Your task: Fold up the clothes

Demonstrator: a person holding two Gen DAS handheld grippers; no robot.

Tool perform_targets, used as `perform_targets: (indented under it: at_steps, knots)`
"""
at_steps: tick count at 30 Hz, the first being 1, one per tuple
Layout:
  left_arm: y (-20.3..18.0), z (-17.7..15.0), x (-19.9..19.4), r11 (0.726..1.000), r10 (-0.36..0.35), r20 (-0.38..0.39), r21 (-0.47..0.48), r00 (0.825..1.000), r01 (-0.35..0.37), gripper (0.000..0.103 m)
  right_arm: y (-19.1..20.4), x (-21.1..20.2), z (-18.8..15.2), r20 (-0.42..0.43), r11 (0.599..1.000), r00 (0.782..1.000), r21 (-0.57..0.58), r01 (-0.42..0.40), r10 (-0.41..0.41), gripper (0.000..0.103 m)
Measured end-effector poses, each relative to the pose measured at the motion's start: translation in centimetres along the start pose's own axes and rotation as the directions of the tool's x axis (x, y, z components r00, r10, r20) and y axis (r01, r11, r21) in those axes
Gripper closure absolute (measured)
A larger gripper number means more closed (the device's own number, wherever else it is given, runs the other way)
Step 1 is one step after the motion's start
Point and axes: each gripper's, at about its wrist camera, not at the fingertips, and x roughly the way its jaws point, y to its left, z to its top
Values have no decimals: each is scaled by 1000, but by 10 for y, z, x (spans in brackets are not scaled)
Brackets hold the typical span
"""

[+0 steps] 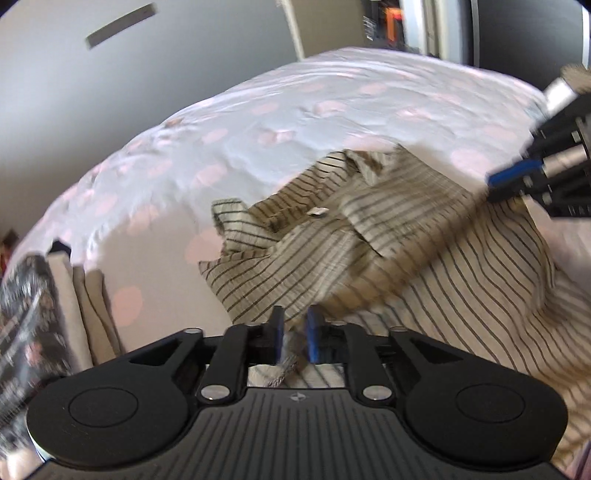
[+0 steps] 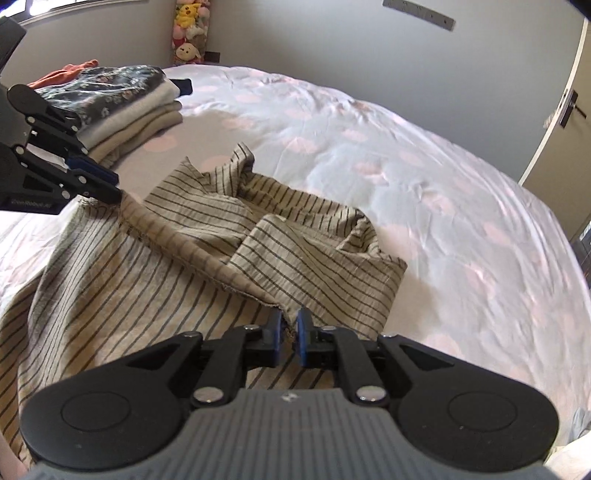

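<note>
A beige shirt with thin dark stripes (image 1: 369, 240) (image 2: 221, 229) lies partly folded over itself on the bed, its upper part crumpled. My left gripper (image 1: 295, 321) sits at the shirt's near edge with a bit of hem between its blue pads; the pads stand slightly apart and do not press on it. My right gripper (image 2: 289, 321) is at another edge of the shirt, also with a narrow gap and a fold of cloth in it. Each gripper shows in the other view: the left gripper (image 2: 110, 188) and the right gripper (image 1: 495, 184) both have their tips at the cloth.
The bed sheet (image 2: 406, 166) is pale with pink dots. A stack of folded clothes (image 2: 122, 107) (image 1: 37, 314) sits beside the shirt on the left. Plush toys (image 2: 190, 29) stand against the far wall. A door (image 2: 554, 129) is at the right.
</note>
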Motion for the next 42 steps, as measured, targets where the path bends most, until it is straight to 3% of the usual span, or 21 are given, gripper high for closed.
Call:
perform_targets:
  at_steps: [3, 4, 6, 11, 16, 19, 23, 28, 32, 36, 42]
  knots:
    - [12, -9, -5, 997, -12, 21, -79, 1000, 14, 82, -7, 0, -7, 9, 999, 1000, 46, 3, -4, 64]
    - [15, -12, -9, 995, -13, 26, -103, 1000, 16, 80, -10, -2, -9, 18, 998, 1000, 66, 3, -4, 63]
    - [17, -19, -17, 990, -8, 16, -143, 1000, 11, 79, -16, -8, -13, 24, 994, 1000, 110, -6, 3, 63]
    - [14, -47, -43, 961, -42, -97, -275, 994, 14, 77, -21, -30, -27, 7, 975, 999, 216, -47, 46, 63]
    - [-6, -87, -71, 926, -76, -186, -377, 980, 0, 76, -7, -58, -65, -56, 949, 992, 304, -87, 109, 63]
    - [-19, -106, -86, 903, -84, -199, -429, 976, -10, 72, 4, -70, -91, -106, 930, 984, 353, -98, 144, 63]
    - [-34, -117, -105, 897, -48, -194, -440, 980, -43, 61, 17, -75, -120, -204, 929, 967, 363, -68, 150, 63]
    - [-38, -117, -111, 886, -36, -197, -459, 980, -60, 61, 22, -80, -128, -217, 921, 967, 387, -38, 131, 56]
    - [-40, -113, -113, 886, -48, -197, -461, 979, -49, 61, 29, -80, -138, -249, 922, 958, 387, -35, 141, 56]
    - [-38, -117, -110, 882, -61, -188, -470, 980, -35, 61, 28, -82, -144, -240, 921, 964, 389, -12, 114, 56]
    - [-29, -137, -98, 849, -108, -199, -529, 974, -14, 61, 22, -70, -146, -244, 893, 956, 449, -37, 163, 56]
